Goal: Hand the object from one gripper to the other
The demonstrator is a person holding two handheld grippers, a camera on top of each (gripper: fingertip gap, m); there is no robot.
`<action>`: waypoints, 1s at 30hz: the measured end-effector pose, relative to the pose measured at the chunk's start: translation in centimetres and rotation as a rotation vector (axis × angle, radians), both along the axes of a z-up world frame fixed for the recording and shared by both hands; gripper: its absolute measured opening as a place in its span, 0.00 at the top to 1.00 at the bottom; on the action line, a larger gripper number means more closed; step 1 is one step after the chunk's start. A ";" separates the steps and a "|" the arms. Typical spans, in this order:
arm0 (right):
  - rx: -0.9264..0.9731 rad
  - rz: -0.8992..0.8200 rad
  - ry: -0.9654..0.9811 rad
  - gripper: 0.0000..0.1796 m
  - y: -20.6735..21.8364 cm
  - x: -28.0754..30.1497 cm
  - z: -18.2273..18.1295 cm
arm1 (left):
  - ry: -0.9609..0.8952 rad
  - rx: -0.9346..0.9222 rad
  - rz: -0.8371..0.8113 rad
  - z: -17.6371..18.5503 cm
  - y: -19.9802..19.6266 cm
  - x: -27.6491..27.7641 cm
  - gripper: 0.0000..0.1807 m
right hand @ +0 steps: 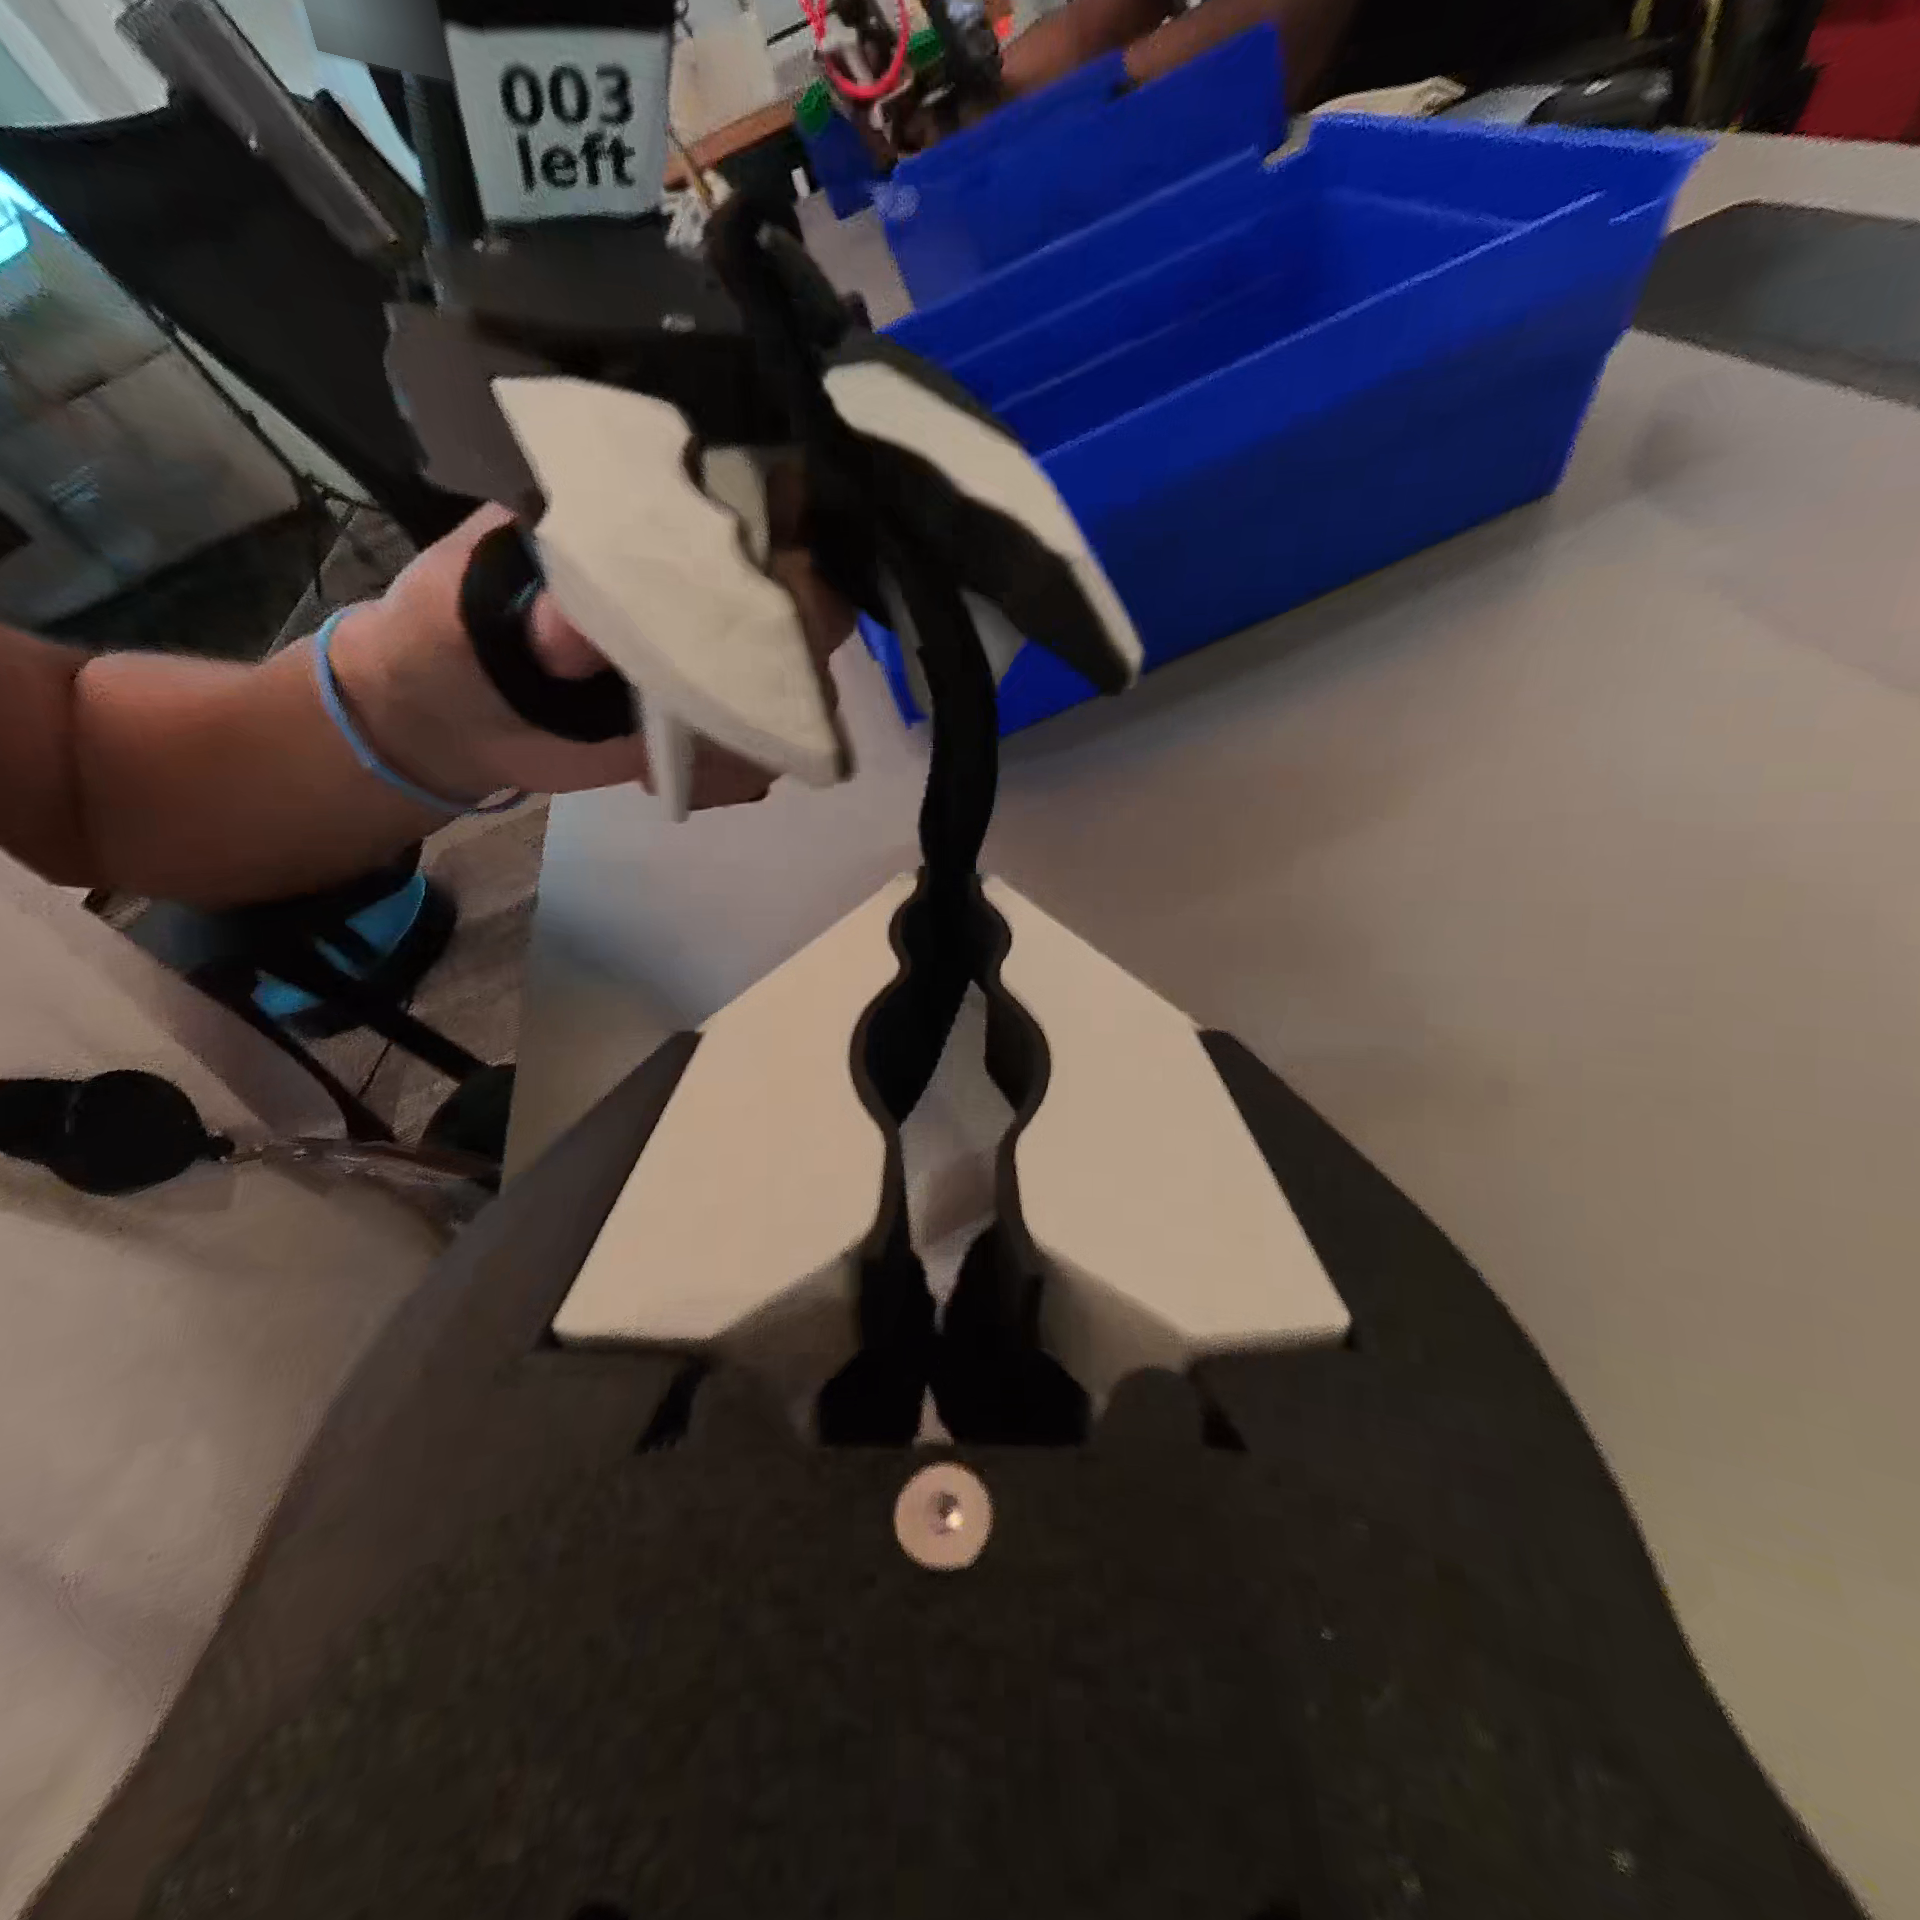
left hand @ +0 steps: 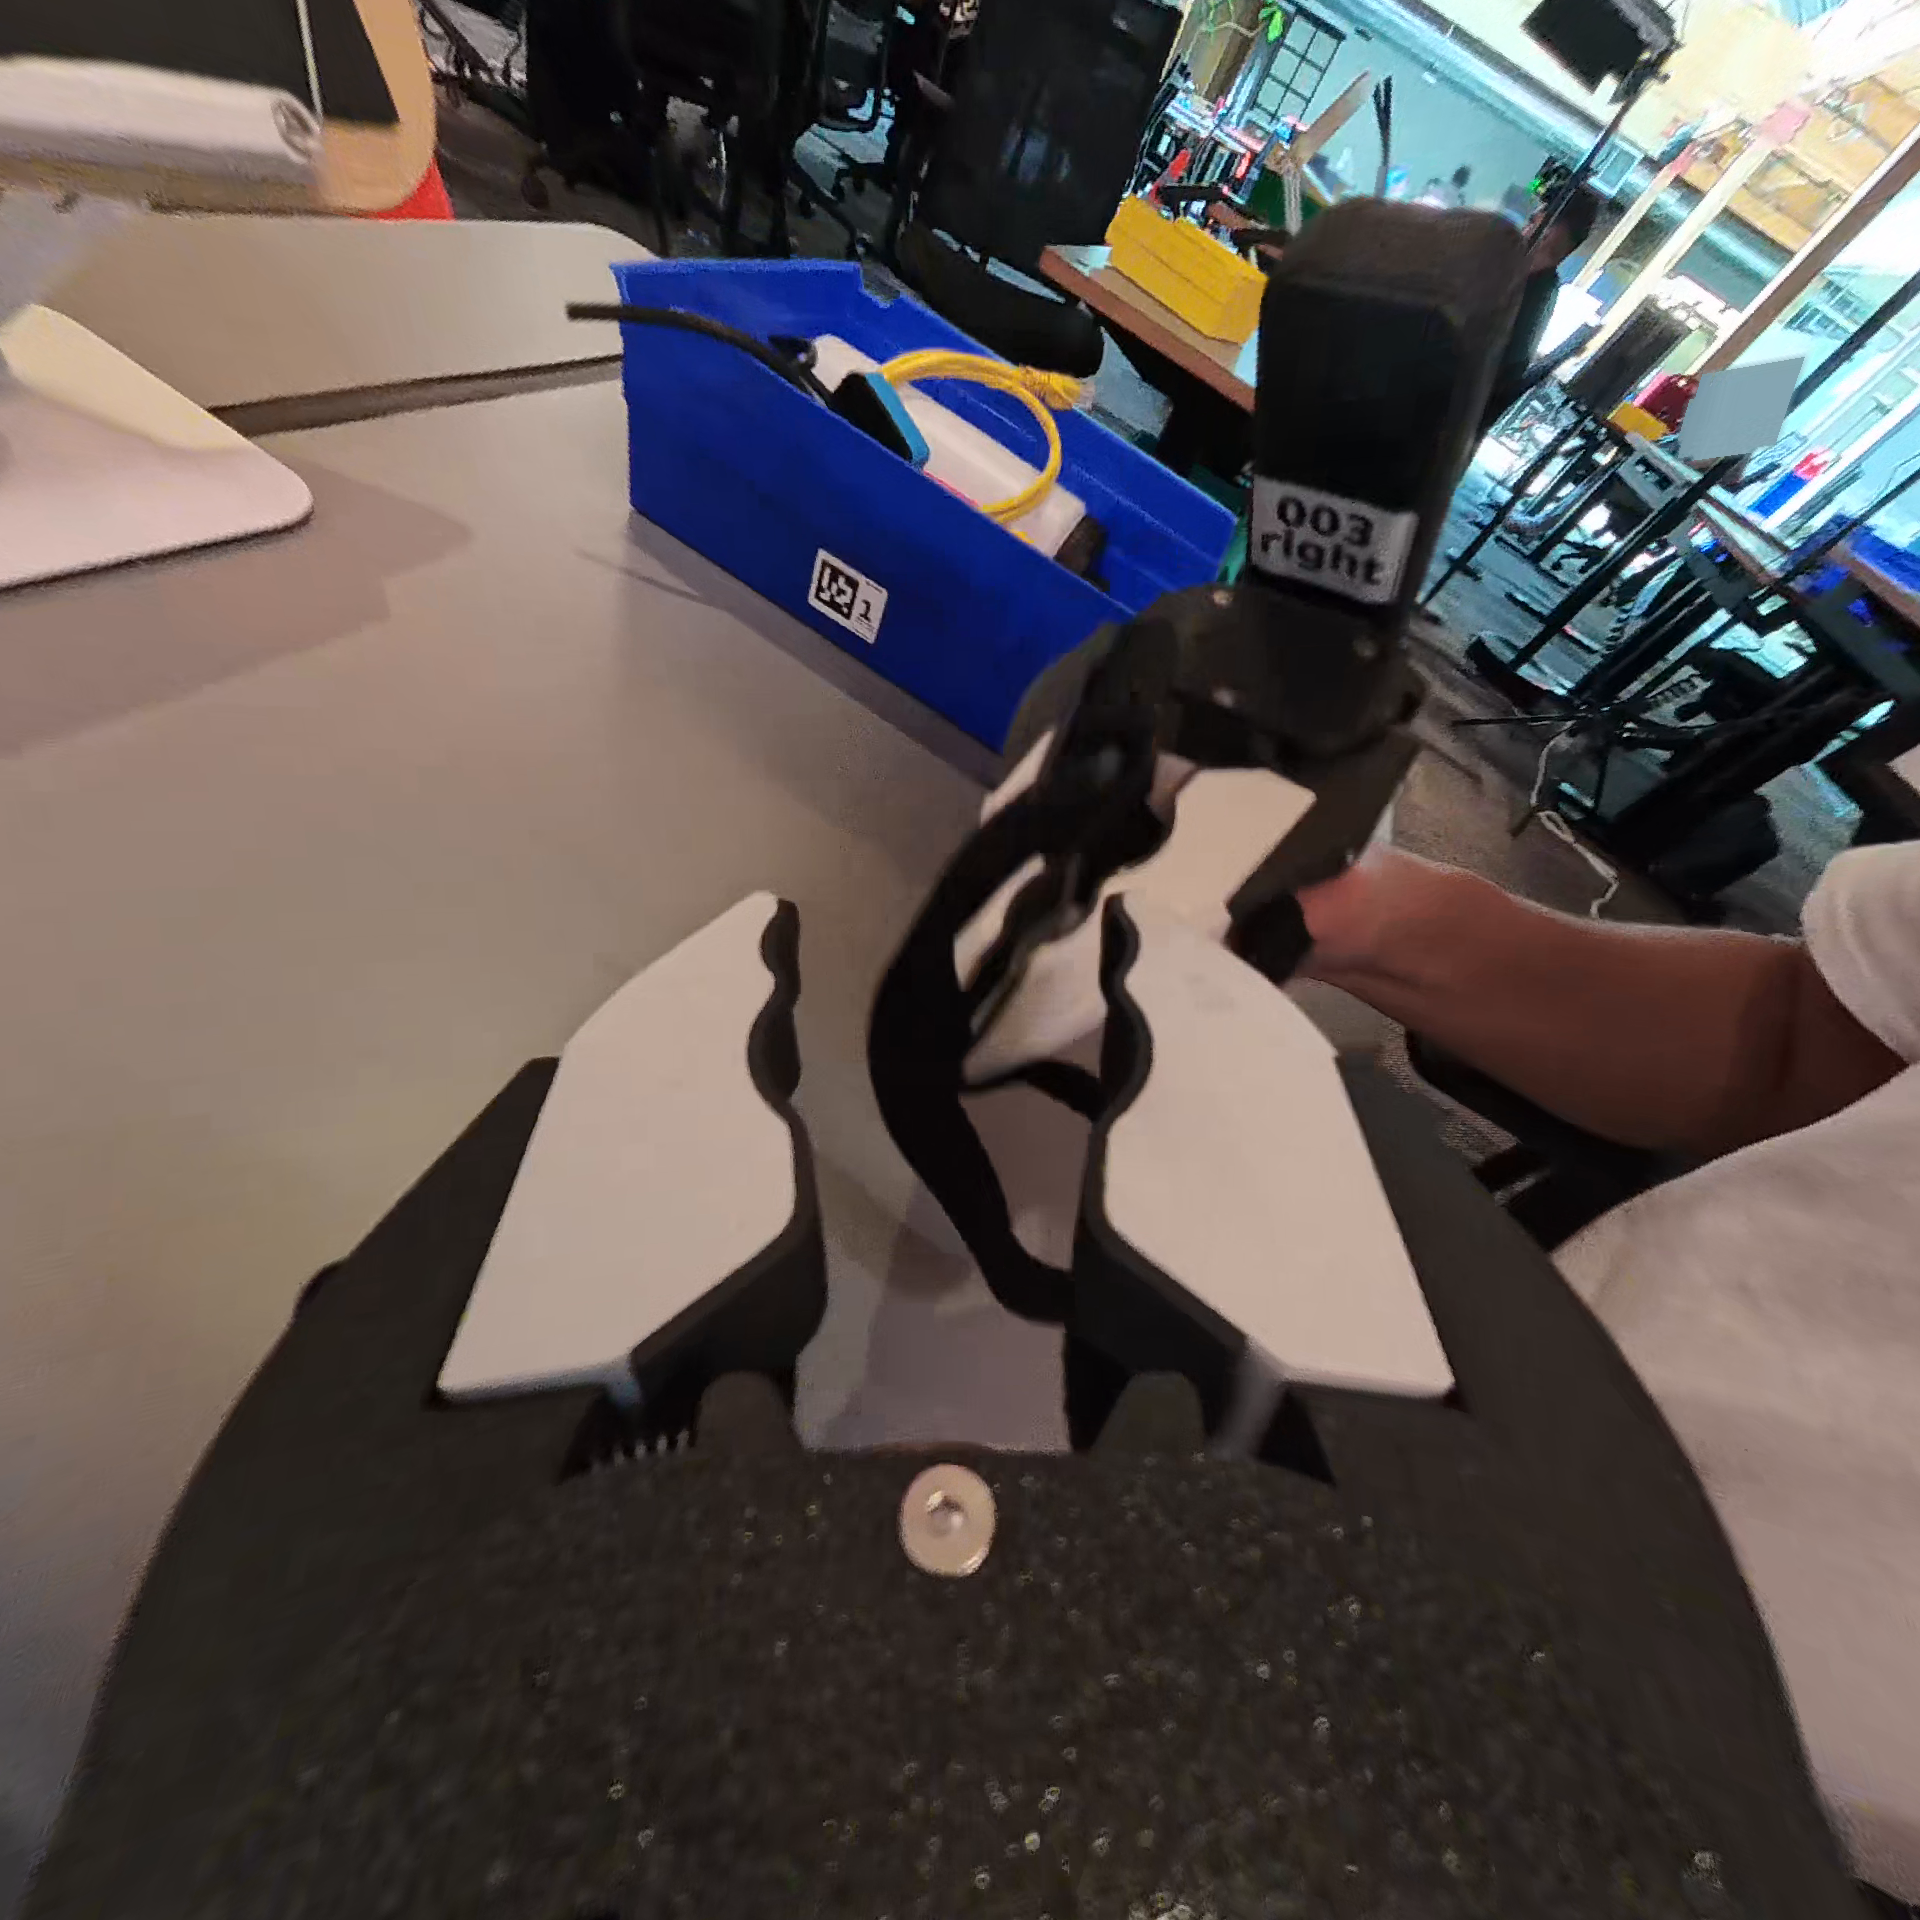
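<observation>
Right up front, left tongs spread wide apart, gripping nothing. Black cord hanging in the gap between them, close to the finger on the right side. Right tongs squeezed tight on the low part of that cord, holding it up above the tabletop.

Farther back on the tabletop, a blue bin with a small black-and-white sticker on its side. Inside it: a looped yellow cable, a white box, a black thing with a light blue edge, and a black wire poking out over the rim.

From the right wrist view, a front blue bin with ridges on its inner wall, and a back blue bin just behind it. Cannot tell which of these is the full one.

Grey, smooth tabletop. White stand foot resting on it at the far left. Beyond, a big room with more desks, dark chairs, yellow boxes on a wooden desk, and bright windows.
</observation>
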State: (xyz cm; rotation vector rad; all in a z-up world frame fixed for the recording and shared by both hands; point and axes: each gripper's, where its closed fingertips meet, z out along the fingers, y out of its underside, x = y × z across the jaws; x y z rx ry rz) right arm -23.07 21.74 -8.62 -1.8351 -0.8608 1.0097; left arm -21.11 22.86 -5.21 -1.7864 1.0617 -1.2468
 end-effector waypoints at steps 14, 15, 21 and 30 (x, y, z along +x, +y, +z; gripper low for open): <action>-0.332 0.212 0.520 0.73 -1.3 1.8 3.3 | -0.267 -0.182 -0.192 4.0 -1.1 -2.5 0.98; -0.408 0.231 0.558 0.73 -1.1 2.1 3.2 | -0.299 -0.212 -0.263 4.5 -2.1 -2.4 0.98; -0.313 0.320 0.500 0.73 -3.0 -0.7 3.5 | -0.227 -0.262 -0.255 2.0 -2.7 -1.0 0.98; -0.147 0.186 0.184 0.98 -2.4 -1.6 0.2 | -0.250 -0.308 -0.170 1.4 -1.1 -1.3 0.98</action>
